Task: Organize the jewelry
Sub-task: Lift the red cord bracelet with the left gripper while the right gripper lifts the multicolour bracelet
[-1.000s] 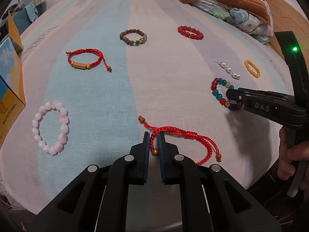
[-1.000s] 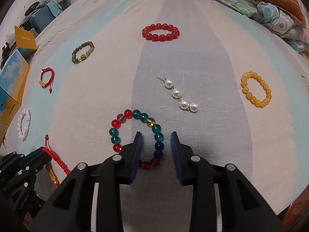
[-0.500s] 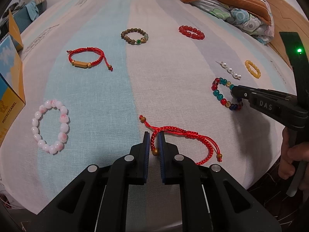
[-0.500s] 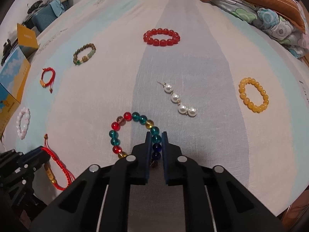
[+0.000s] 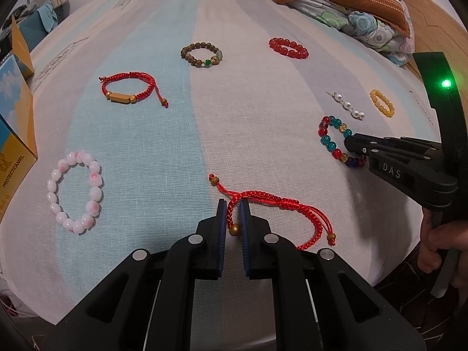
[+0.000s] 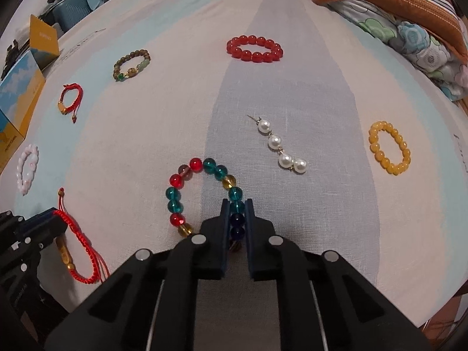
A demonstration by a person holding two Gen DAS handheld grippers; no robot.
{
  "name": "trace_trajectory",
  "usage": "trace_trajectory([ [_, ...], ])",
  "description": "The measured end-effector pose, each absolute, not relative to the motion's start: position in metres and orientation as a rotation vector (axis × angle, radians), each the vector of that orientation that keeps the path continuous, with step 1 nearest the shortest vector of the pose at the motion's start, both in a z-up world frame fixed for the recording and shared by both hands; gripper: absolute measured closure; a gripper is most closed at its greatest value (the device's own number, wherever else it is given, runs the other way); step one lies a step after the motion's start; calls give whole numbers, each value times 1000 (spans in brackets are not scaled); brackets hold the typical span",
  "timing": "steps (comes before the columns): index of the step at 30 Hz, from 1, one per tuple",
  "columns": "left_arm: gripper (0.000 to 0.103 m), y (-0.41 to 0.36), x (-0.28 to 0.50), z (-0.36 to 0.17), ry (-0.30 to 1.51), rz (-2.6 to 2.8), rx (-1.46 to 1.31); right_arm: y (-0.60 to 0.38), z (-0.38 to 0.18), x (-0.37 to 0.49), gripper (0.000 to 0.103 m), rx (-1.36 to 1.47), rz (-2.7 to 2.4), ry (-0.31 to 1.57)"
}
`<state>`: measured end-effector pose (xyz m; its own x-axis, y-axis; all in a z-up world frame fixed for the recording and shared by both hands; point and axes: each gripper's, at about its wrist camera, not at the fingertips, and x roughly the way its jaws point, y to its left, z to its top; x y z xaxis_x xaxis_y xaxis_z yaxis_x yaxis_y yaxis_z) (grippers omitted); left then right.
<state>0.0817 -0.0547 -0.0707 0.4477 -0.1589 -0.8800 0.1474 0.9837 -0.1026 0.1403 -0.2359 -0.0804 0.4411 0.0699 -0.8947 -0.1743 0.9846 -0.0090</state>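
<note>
Left gripper [image 5: 233, 215]: pinching the red cord bracelet [image 5: 272, 201], bottom centre of its view.
Right gripper [image 6: 237, 216]: jaws just closed, clamped on the dark blue beads of the colored bead bracelet [image 6: 201, 193], lower centre.
Bedsheet [image 6: 292, 93]: pearl string [image 6: 280, 146] centre; yellow bracelet [image 6: 389, 147] right; red bead bracelet [image 6: 254, 48] top.

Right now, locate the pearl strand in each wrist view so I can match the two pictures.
Left wrist view: the pearl strand lies at right, above the multicolour bead bracelet and left of the yellow bead bracelet.
Right wrist view: the pearl strand lies just right of centre, up and right of the multicolour bracelet.
Shared landmark: the yellow bead bracelet, right of the strand in both.
</note>
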Motion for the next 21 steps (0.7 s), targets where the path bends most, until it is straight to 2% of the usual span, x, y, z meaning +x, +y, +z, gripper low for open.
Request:
trace_trajectory([
  [21,94,-53,77,-58,1065,-206,-40,-248,-38,127,94,25,194,985],
])
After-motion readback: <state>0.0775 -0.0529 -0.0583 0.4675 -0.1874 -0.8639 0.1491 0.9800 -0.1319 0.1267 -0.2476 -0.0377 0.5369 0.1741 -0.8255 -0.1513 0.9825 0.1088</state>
